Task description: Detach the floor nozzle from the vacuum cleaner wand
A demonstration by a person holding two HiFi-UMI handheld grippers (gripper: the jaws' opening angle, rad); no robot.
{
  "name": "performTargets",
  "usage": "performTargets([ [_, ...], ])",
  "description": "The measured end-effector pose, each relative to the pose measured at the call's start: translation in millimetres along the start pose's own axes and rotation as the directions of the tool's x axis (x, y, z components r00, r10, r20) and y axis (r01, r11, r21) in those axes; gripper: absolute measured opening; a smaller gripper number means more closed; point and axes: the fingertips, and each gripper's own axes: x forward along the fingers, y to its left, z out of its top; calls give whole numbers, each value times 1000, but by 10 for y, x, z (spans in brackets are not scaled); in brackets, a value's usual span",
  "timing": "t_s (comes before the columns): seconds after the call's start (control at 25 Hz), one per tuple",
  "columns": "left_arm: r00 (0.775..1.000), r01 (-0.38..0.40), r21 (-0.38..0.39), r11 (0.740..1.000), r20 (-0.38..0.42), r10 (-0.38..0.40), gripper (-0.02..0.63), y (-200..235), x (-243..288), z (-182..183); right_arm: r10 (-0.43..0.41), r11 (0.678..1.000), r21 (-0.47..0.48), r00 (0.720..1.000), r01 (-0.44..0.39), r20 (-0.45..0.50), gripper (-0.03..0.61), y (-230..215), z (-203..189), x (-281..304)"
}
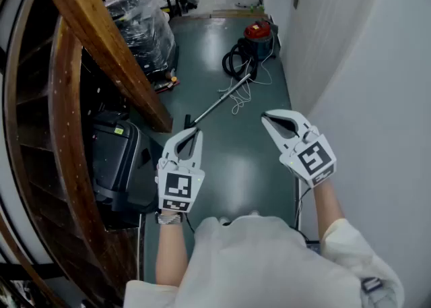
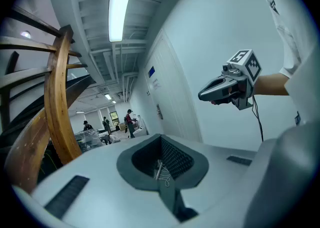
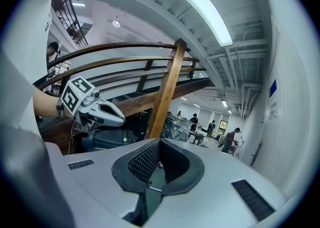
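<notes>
wand (image 1: 222, 102) ahead, wall (image 1: 377, 64) right, staircase (image 1: 101, 44) left

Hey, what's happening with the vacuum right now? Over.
Left tongs, right tongs shut, empty. Wand on floor ahead, untouched. White cord by it.

Noting dark green floor (image 1: 222, 158) bearing red canister vacuum (image 1: 258, 34), black hose (image 1: 235, 61) coiling beside it. Lying nearer: metal wand (image 1: 222, 101), floor nozzle (image 1: 188, 123) at near end, white cord (image 1: 241, 102) tangling alongside.
</notes>
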Motion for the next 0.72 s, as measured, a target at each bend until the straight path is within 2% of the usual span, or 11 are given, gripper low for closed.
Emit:
performTargets([
  [0.36, 1000, -16, -7, 1000, -2, 16, -2, 6, -12, -12, 2, 997, 79, 998, -6, 59, 28, -13, 70, -18],
  [0.56, 1000, -11, 2, 1000, -10, 11, -2, 26, -37, -64, 24, 996, 83, 998, -29, 51, 28, 62, 13, 59],
  [0.72, 1000, -15, 2, 1000, -15, 15, -2, 66, -67, -98, 62, 997, 40, 998, -63, 21, 28, 179, -15, 129],
])
